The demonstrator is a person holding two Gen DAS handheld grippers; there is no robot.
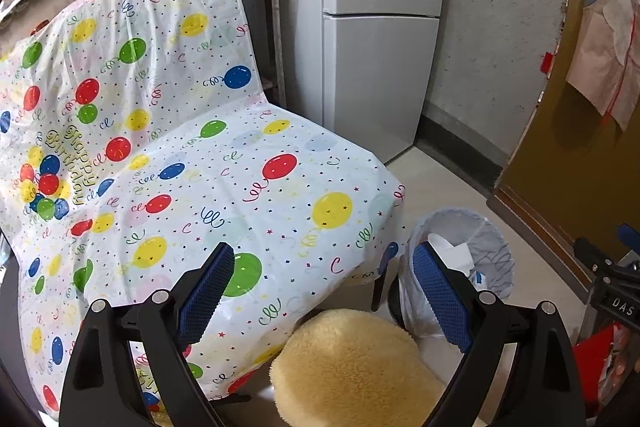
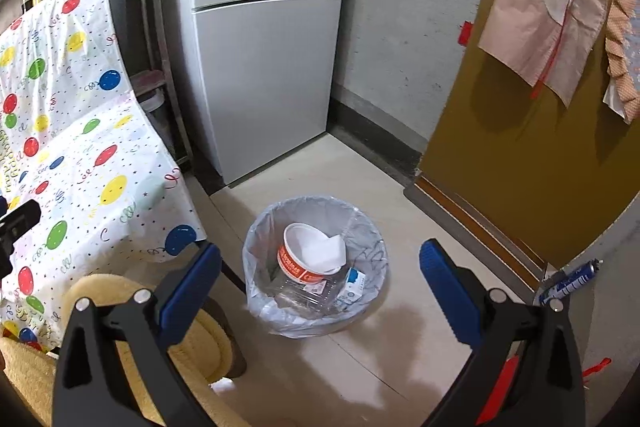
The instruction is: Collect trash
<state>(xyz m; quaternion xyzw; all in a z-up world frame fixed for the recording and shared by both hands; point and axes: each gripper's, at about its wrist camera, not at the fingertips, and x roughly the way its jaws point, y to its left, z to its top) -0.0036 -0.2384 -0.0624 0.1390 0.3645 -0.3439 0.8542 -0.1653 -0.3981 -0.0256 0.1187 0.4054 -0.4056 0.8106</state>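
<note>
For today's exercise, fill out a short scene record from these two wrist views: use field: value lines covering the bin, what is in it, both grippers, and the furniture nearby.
Bin: round trash bin lined with a clear bag, standing on the floor
Contents: white paper bowl with an orange band, a clear plastic container, a small blue and white carton
Left gripper: open, nothing between the fingers
Right gripper: open, empty, pointing down towards the bin
Nearby: balloon-print cover over a seat, yellow fluffy cushion, white fridge

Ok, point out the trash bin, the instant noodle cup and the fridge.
trash bin [image 2: 256, 227], right wrist view, bag-lined left rim.
instant noodle cup [image 2: 294, 267], right wrist view, orange outer wall.
fridge [image 2: 264, 79], right wrist view, lower door.
</note>
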